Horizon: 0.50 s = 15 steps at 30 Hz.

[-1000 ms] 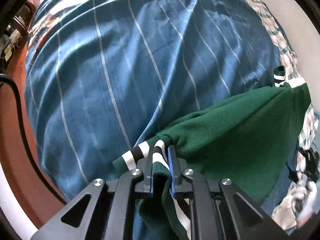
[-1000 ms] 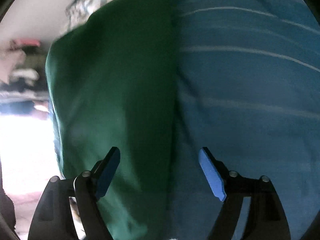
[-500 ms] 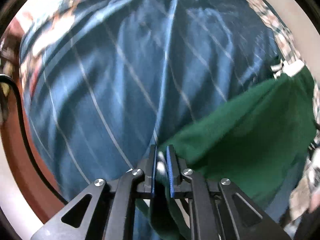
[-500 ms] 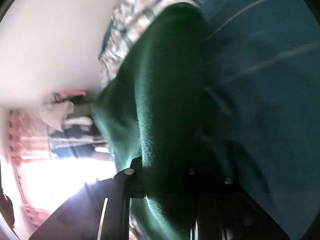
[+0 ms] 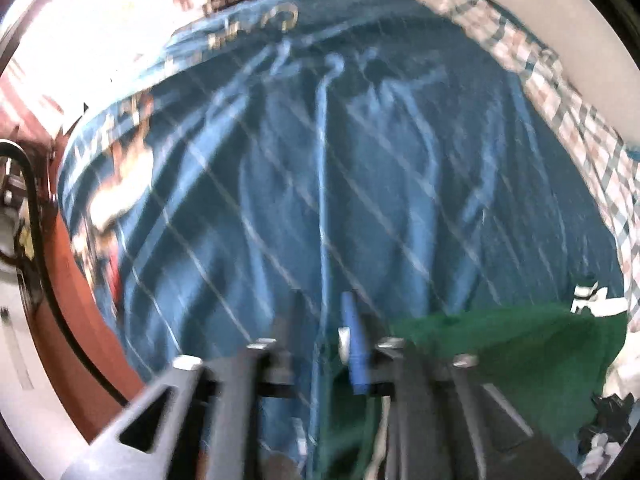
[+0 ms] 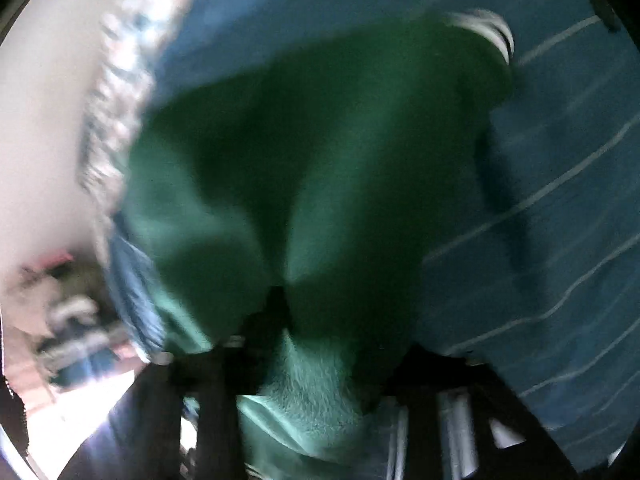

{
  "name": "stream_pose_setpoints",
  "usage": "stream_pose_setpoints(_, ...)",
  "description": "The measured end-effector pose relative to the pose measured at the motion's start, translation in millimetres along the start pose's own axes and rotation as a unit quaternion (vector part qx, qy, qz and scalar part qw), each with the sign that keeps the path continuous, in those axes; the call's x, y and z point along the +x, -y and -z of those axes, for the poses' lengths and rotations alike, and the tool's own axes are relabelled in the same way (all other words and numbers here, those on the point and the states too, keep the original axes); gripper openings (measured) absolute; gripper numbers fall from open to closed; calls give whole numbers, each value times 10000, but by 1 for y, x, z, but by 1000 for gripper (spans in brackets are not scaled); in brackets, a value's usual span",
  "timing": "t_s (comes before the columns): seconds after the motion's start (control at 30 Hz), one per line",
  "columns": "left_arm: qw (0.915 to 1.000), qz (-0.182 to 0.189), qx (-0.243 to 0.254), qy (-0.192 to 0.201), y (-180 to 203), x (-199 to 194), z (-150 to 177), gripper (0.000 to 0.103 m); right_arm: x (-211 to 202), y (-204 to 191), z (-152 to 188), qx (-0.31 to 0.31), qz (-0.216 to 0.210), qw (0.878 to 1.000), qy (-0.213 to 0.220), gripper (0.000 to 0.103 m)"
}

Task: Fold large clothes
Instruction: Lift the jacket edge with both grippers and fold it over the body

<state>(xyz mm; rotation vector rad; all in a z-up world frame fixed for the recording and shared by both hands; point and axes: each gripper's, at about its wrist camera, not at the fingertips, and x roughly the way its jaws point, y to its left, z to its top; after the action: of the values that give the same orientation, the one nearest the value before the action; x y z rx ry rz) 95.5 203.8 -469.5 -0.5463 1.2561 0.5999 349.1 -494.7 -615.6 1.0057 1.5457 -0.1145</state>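
The left gripper (image 5: 320, 344) lets go: its jaws are opening, nothing between them. The right gripper (image 6: 320, 344) jaws are opening around the green sweater (image 6: 320, 160). Next likely needs a fresh grab.

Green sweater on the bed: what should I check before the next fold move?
1. Left tool free of cloth: ok. Its jaws are opening and only the blue bedspread shows between them.
2. Right tool grip: cannot tell. Its jaws are opening, and the green sweater is bunched between and over them, hiding the pads.
3. Sweater lying flat: not ok. It is creased and humped in the right wrist view.
4. Striped cuff located: ok, at the sweater's far end.
5. Sharp view for aiming: not ok. Both views are blurred.
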Motion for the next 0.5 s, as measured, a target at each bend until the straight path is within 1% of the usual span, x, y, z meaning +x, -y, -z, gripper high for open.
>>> stream_pose_setpoints(0.03, 9999, -37, -43, -130, 5, 8, 14, 79, -2, 1, -5, -143, 156, 9997, -125, 57)
stream_pose_setpoints(0.07, 9997, -55, -61, -213, 10, 13, 25, 97, -8, 0, -9, -336, 274, 9987, -264, 59)
stream_pose_setpoints(0.1, 9996, -64, -71, -259, 15, 19, 38, 97, -14, -4, -12, -497, 385, 9975, -336, 60)
stream_pose_setpoints(0.13, 9993, -149, -83, -318, 20, 26, 52, 97, -28, -12, -14, -818, 619, 9941, -355, 60)
stream_pose_setpoints(0.17, 9991, -202, -91, -365, 22, 30, 60, 97, -40, -19, -15, -1126, 866, 9893, -327, 60)
stream_pose_setpoints(0.2, 9989, -211, -116, -407, 25, 34, 67, 97, -51, -28, -16, -1370, 986, 9853, -255, 60)
stream_pose_setpoints(0.27, 9991, -175, -176, -333, 32, 38, 76, 97, -75, -59, -21, -1966, 1072, 9746, 17, 66)
stream_pose_setpoints(0.3, 9993, -130, -202, -294, 36, 39, 78, 96, -84, -76, -28, -2298, 1054, 9674, 148, 74)
stream_pose_setpoints(0.33, 9994, 21, -257, -246, 40, 40, 77, 96, -84, -96, -32, -2547, 976, 9618, 218, 80)
stream_pose_setpoints(0.37, 9994, 46, -280, -221, 42, 42, 76, 96, -84, -108, -41, -2827, 897, 9546, 271, 82)
stream_pose_setpoints(0.4, 9995, 33, -273, -183, 46, 45, 73, 95, -73, -135, -49, -3224, 886, 9419, 315, 83)
stream_pose_setpoints(0.43, 9997, -15, -203, -122, 51, 48, 70, 95, -65, -154, -57, -3484, 915, 9323, 337, 83)
stream_pose_setpoints(0.47, 9998, -126, -122, -39, 55, 51, 66, 90, -52, -174, -63, -3733, 894, 9227, 345, 83)
stream_pose_setpoints(0.5, 9997, -223, -33, 81, 58, 53, 63, 61, -38, -192, -70, -4002, 784, 9126, 276, 83)
